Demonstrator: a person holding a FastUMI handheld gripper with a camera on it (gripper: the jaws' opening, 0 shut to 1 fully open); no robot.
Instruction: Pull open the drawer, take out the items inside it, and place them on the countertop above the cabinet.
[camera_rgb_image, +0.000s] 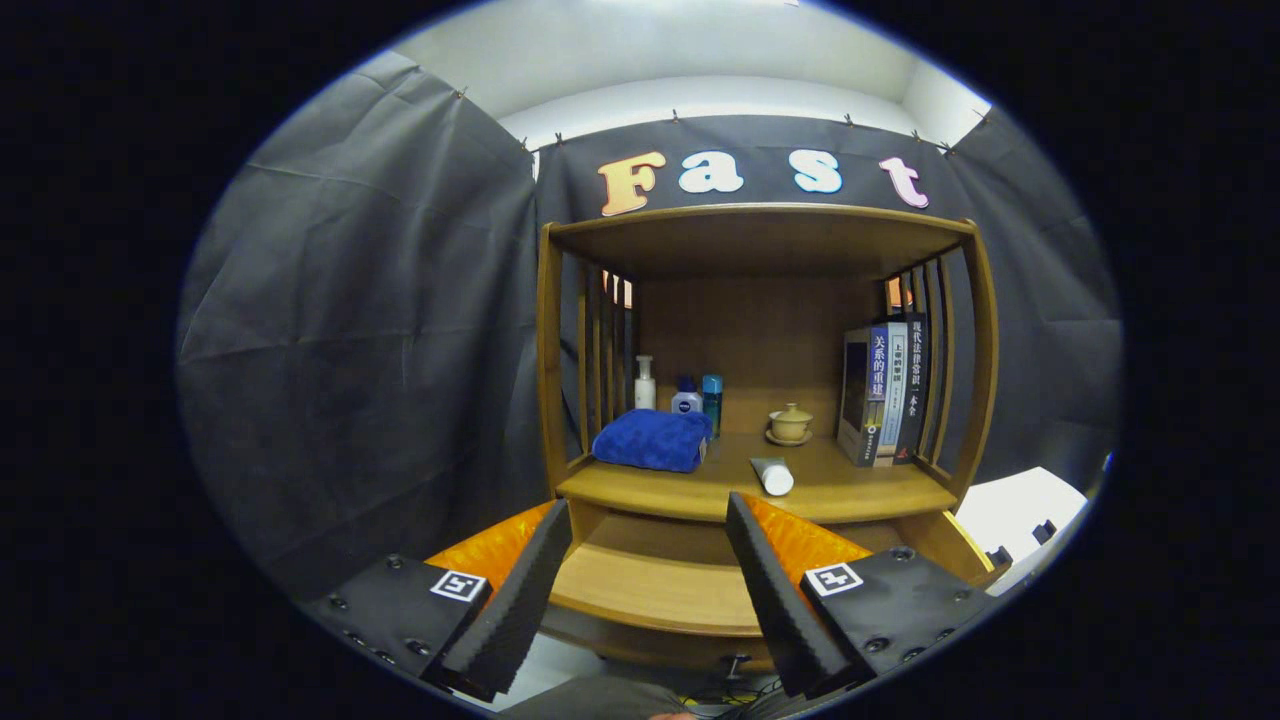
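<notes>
Presently the wooden cabinet (760, 400) stands ahead of the gripper (648, 540), its drawer (655, 590) pulled out below the countertop (850, 485) and showing a bare floor between the fingers. On the countertop lie a folded blue towel (652, 440), three books (885, 392), a lidded cup (790, 423) and a white tube (772, 476), the tube at the front edge. Fingers stand apart, holding nothing. Judgement: removal appears finished or nearly so; next, inspect the drawer's hidden corners.
</notes>
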